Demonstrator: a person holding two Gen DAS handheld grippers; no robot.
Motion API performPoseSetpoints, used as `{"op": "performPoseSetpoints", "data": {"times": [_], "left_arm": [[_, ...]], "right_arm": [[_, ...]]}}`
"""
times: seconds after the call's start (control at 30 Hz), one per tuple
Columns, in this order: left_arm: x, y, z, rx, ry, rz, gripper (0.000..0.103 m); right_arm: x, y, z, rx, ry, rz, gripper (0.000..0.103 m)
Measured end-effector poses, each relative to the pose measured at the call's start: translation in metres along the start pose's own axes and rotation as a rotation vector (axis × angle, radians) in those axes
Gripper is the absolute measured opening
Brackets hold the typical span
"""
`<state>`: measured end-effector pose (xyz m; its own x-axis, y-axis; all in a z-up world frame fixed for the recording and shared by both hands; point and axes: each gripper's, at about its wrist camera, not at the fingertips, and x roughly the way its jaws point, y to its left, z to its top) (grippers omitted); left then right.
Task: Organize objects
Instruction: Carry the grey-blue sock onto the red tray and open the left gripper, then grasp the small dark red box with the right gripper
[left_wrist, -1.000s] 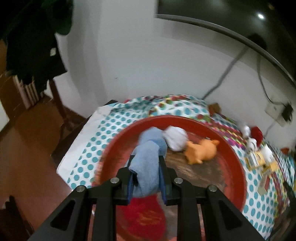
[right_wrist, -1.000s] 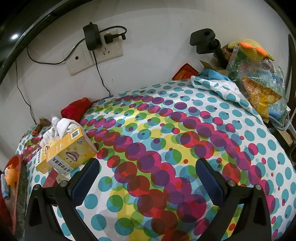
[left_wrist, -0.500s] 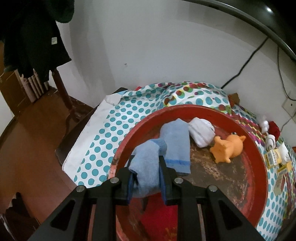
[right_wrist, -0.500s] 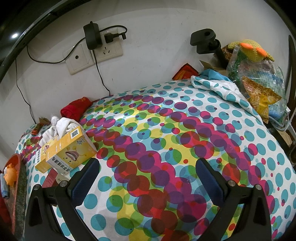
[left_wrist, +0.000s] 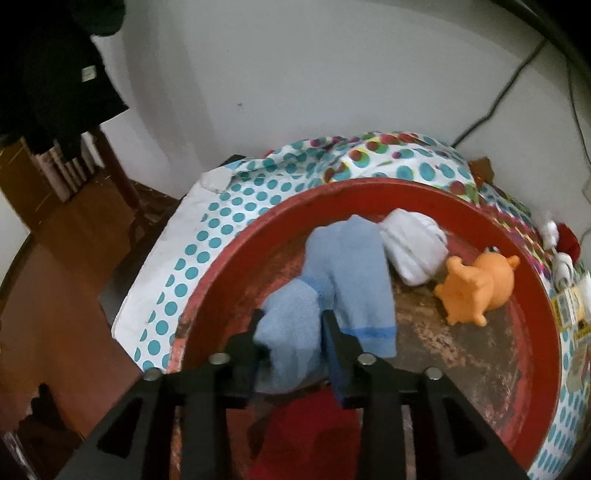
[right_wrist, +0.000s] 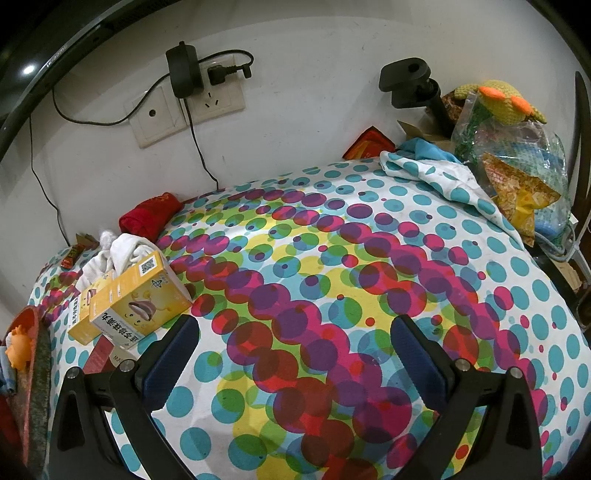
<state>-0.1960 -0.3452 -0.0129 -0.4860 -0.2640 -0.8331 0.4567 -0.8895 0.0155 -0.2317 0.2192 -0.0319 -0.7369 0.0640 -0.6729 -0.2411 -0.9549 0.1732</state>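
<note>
My left gripper (left_wrist: 291, 325) is shut on one end of a light blue sock (left_wrist: 291, 332); the rest of the sock (left_wrist: 354, 273) lies in the round red tray (left_wrist: 539, 295). A rolled white sock (left_wrist: 413, 247), an orange rubber pig (left_wrist: 476, 291) and a red cloth (left_wrist: 314, 435) also lie in the tray. My right gripper (right_wrist: 295, 339) is open and empty over the polka-dot tablecloth (right_wrist: 332, 295).
Yellow medicine boxes (right_wrist: 129, 306), white socks (right_wrist: 118, 251) and a red cloth (right_wrist: 151, 218) lie at the table's left by the wall. Wall sockets with a charger (right_wrist: 184, 74), plastic bags (right_wrist: 517, 173) and a knitted toy (right_wrist: 502, 99) are at the back right. The table's edge (left_wrist: 147, 288) drops to a wooden floor.
My left gripper has drawn back and lowered over the tray with the blue sock's end still in it, so the sock has stretched out in the tray. My right gripper has not moved.
</note>
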Motion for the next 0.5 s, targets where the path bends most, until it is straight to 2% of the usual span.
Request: {"op": "performPoseSetpoints", "data": {"times": [0.03, 0.1, 0.2, 0.33, 0.43, 0.5], "left_arm": [[0.000, 0.003, 0.000, -0.022, -0.002, 0.006, 0.049], [-0.001, 0.012, 0.001, -0.076, -0.008, -0.026, 0.062], [-0.015, 0.019, 0.003, -0.102, -0.051, -0.096, 0.063], [-0.060, 0.035, 0.006, -0.168, -0.164, -0.199, 0.063], [-0.111, 0.042, -0.013, -0.155, -0.265, -0.251, 0.064], [-0.145, 0.041, -0.044, -0.117, -0.330, -0.272, 0.068]], "right_arm": [[0.000, 0.000, 0.000, -0.001, 0.000, 0.001, 0.103], [0.000, 0.000, 0.000, -0.001, -0.001, 0.000, 0.103], [0.000, 0.000, 0.000, 0.000, 0.000, 0.002, 0.103], [0.000, 0.000, 0.000, 0.001, 0.001, 0.000, 0.103], [0.000, 0.000, 0.000, 0.000, 0.006, 0.002, 0.103], [0.002, 0.002, 0.000, -0.005, 0.012, 0.002, 0.103]]}}
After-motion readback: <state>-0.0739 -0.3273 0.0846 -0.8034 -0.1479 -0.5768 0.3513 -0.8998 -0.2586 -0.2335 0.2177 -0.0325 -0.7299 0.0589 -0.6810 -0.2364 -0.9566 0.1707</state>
